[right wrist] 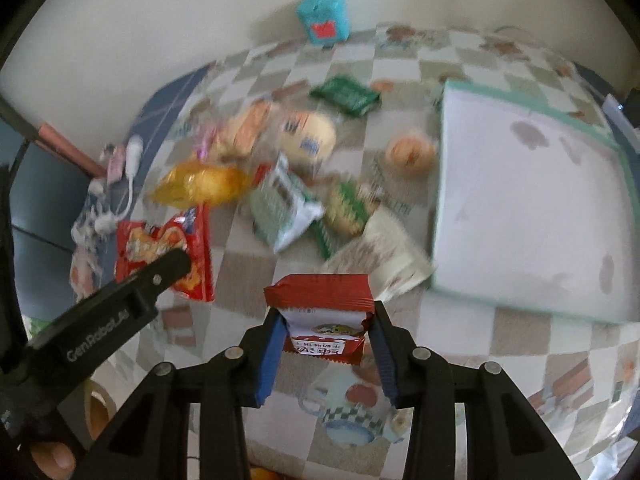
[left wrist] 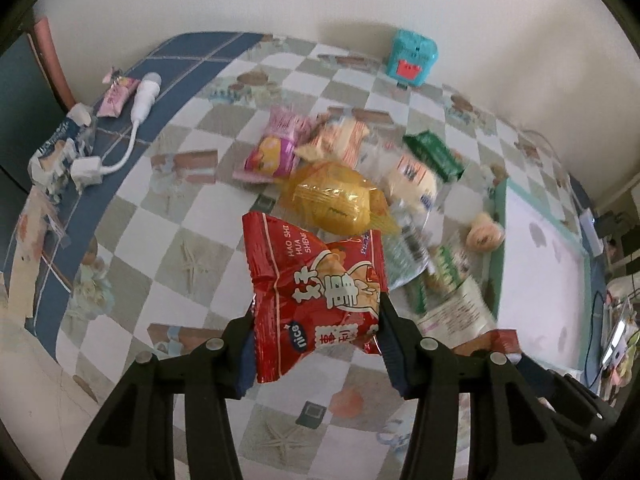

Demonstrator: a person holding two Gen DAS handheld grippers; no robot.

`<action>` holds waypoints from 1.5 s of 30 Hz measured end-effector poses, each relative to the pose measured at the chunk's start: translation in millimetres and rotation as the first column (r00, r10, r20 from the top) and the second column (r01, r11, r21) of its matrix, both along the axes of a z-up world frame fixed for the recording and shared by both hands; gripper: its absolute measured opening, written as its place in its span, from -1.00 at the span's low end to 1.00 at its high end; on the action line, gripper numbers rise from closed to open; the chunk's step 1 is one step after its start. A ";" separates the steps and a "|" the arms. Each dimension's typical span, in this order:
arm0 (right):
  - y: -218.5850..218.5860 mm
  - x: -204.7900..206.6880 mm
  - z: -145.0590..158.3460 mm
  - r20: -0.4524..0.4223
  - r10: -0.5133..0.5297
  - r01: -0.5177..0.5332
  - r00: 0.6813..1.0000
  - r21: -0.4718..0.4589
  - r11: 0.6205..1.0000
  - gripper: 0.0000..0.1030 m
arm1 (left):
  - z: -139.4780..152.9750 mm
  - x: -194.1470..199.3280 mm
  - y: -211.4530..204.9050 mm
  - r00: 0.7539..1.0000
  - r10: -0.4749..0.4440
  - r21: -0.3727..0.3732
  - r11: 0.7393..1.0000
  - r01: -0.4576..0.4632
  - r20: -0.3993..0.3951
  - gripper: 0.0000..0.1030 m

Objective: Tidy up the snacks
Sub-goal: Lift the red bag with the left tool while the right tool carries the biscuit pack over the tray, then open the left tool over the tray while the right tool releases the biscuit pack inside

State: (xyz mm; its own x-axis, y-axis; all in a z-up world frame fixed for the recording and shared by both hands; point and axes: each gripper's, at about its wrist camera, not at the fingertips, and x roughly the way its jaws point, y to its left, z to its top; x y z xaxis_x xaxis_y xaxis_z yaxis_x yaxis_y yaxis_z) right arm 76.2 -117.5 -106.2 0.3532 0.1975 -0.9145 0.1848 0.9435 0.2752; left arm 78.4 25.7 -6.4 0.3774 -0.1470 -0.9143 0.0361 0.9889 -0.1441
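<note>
Only the right wrist view gives us the whole white tray (right wrist: pixel 532 208) on the desk (right wrist: pixel 248 276) and the left claw (right wrist: pixel 176 264) from outside. We count two grasps: left claw (left wrist: pixel 316 344) clamps one red peanut packet (left wrist: pixel 316 284) above the desk, and right claw (right wrist: pixel 326 344) clamps one dark-red packet (right wrist: pixel 324 312) near the tray. One yellow packet (left wrist: pixel 336 200) and one teal box (left wrist: pixel 412 58) remain beyond.

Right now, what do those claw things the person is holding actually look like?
Each hand-held gripper is matte black plastic: two angular fingers built from triangular open frames, joined by silver rivets, with ribbed blue pads inside the tips. That goes for the left hand-held gripper and the right hand-held gripper. The right wrist view shows white "GenRobot.AI" lettering on the left one's side, and a bare fingertip.
</note>
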 end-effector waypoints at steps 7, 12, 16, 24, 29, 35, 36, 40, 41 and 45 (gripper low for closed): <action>-53.9 2.6 41.8 0.039 -0.135 0.134 0.990 0.039 0.990 -0.15 | 34.2 16.5 -34.0 0.998 -0.025 -0.013 1.000 0.026 0.055 0.03; -89.4 0.4 58.5 0.068 -0.265 0.265 0.962 0.010 0.964 -0.15 | 53.1 28.4 -71.8 0.994 -0.065 -0.014 0.998 0.066 0.082 0.03; -128.3 -5.6 61.2 0.076 -0.391 0.389 0.917 0.033 0.921 -0.15 | 62.1 39.2 -105.2 0.991 -0.096 -0.029 0.995 0.099 0.088 0.03; -206.7 -14.5 42.5 0.035 -0.570 0.570 0.821 -0.007 0.821 -0.15 | 66.4 51.8 -185.8 0.974 -0.205 0.000 0.979 0.206 0.098 0.04; -249.6 -21.1 27.4 -0.001 -0.658 0.657 0.753 -0.047 0.752 -0.15 | 45.7 56.6 -231.0 0.959 -0.273 0.006 0.962 0.274 0.072 0.04; -279.6 -26.8 8.1 -0.035 -0.705 0.700 0.708 -0.100 0.707 -0.15 | 13.6 62.1 -266.1 0.949 -0.314 0.004 0.949 0.314 0.022 0.04; -283.6 -27.4 5.5 -0.040 -0.711 0.705 0.702 -0.107 0.701 -0.15 | 9.4 62.5 -270.9 0.947 -0.320 0.001 0.947 0.320 0.016 0.04; -293.8 -32.1 2.4 -0.038 -0.726 0.718 0.686 -0.119 0.685 -0.15 | -3.2 64.5 -284.2 0.945 -0.328 -0.002 0.945 0.328 0.009 0.04; -295.9 -32.9 1.5 -0.038 -0.730 0.722 0.683 -0.120 0.681 -0.13 | -6.5 64.7 -286.6 0.945 -0.328 -0.007 0.944 0.328 0.006 0.04; -302.0 -35.3 -1.9 -0.042 -0.741 0.732 0.671 -0.125 0.670 -0.10 | -22.3 64.4 -291.9 0.945 -0.325 -0.009 0.946 0.325 -0.022 0.07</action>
